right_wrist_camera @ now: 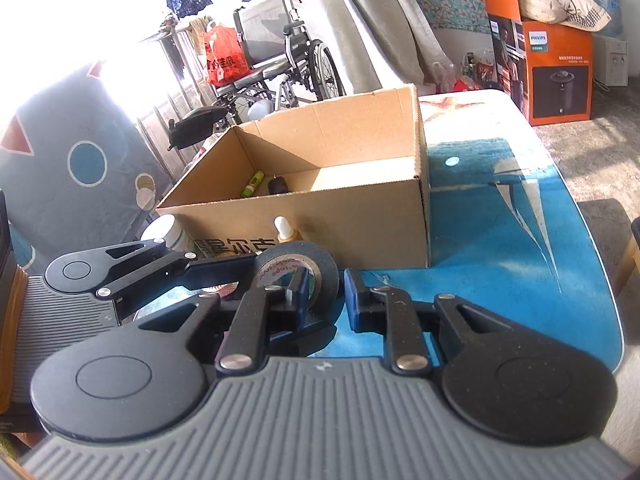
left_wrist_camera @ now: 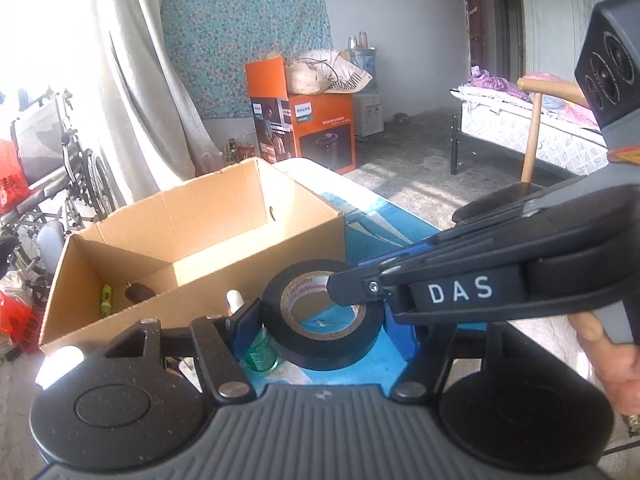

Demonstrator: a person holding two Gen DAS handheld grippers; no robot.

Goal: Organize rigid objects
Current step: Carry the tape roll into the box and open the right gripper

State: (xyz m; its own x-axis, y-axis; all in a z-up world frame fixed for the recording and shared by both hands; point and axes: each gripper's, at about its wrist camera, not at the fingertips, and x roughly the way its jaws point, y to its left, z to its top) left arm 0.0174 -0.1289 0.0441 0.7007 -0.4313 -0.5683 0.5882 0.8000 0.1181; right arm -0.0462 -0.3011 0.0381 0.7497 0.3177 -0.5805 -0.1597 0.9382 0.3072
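Observation:
A black tape roll (left_wrist_camera: 322, 316) is held tilted above the blue table (left_wrist_camera: 372, 216), just in front of an open cardboard box (left_wrist_camera: 192, 240). My left gripper (left_wrist_camera: 320, 320) has its fingers on either side of the roll. My right gripper (right_wrist_camera: 326, 294) comes in from the right, one finger inside the roll's hole (right_wrist_camera: 298, 276) and one outside the rim, with a gap; it also shows in the left wrist view (left_wrist_camera: 348, 288). The box (right_wrist_camera: 320, 184) holds a green marker (right_wrist_camera: 252, 184) and a dark object (right_wrist_camera: 278, 185).
A dropper bottle (right_wrist_camera: 285, 230) and a white jar (right_wrist_camera: 166, 234) stand against the box's near wall. A green bottle (left_wrist_camera: 260, 352) lies under my left finger. A wheelchair (right_wrist_camera: 276, 64), an orange Philips carton (right_wrist_camera: 552, 68) and a bed (left_wrist_camera: 532, 128) surround the table.

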